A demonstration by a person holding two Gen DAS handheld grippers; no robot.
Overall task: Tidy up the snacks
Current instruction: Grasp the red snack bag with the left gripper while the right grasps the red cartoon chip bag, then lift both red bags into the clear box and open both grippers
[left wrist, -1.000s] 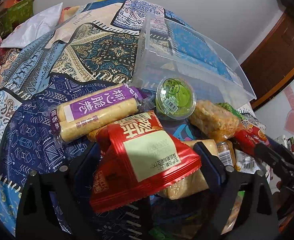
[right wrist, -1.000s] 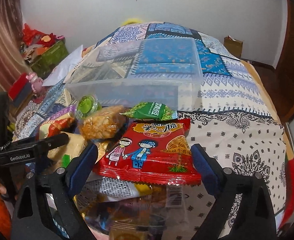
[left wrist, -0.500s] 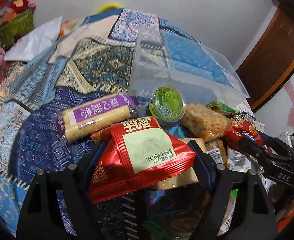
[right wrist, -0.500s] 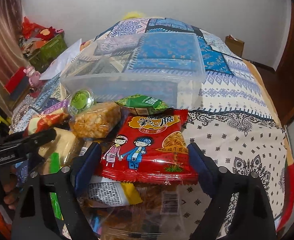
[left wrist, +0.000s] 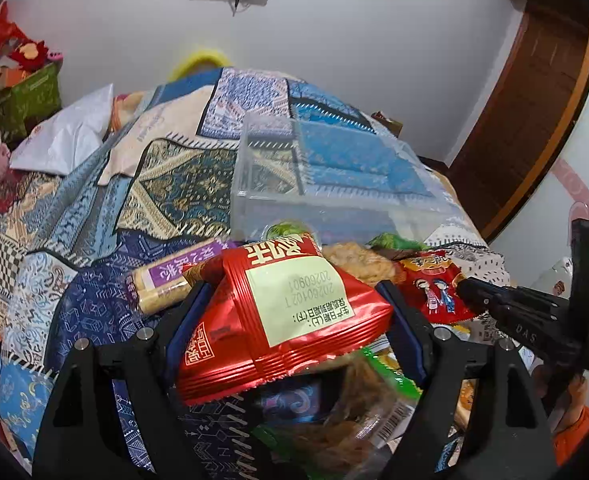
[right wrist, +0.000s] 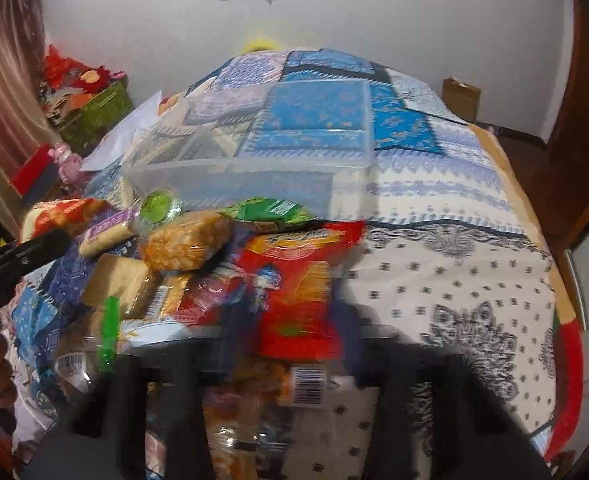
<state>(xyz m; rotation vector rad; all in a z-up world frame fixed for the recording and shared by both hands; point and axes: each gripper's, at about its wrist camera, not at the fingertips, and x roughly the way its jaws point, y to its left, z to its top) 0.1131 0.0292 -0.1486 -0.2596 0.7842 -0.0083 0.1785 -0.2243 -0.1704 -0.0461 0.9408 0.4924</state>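
Note:
My left gripper (left wrist: 292,292) is shut on a red snack pack (left wrist: 282,320) with a pale label, held up off the pile. A clear plastic bin (left wrist: 314,216) stands on the quilt just beyond the snacks. In the blurred right wrist view, my right gripper (right wrist: 290,320) has its jaws closing on a red cartoon snack bag (right wrist: 294,276), which is squeezed and crumpled between the blue pads. The left wrist view shows the same bag (left wrist: 430,288) at the right gripper's tips (left wrist: 464,292). The bin (right wrist: 254,188) looks bare inside.
Around the grippers lie a purple wafer pack (left wrist: 174,276), a green jelly cup (right wrist: 156,208), a golden puffed snack bag (right wrist: 186,244), a green packet (right wrist: 270,210) and several more wrappers. The patterned quilt (right wrist: 454,288) stretches right. A white pillow (left wrist: 66,140) lies far left.
My left gripper rose with the red pack, so the cup and wafer pack sit lower behind it. My right gripper's fingers came together on the cartoon bag and crumpled it.

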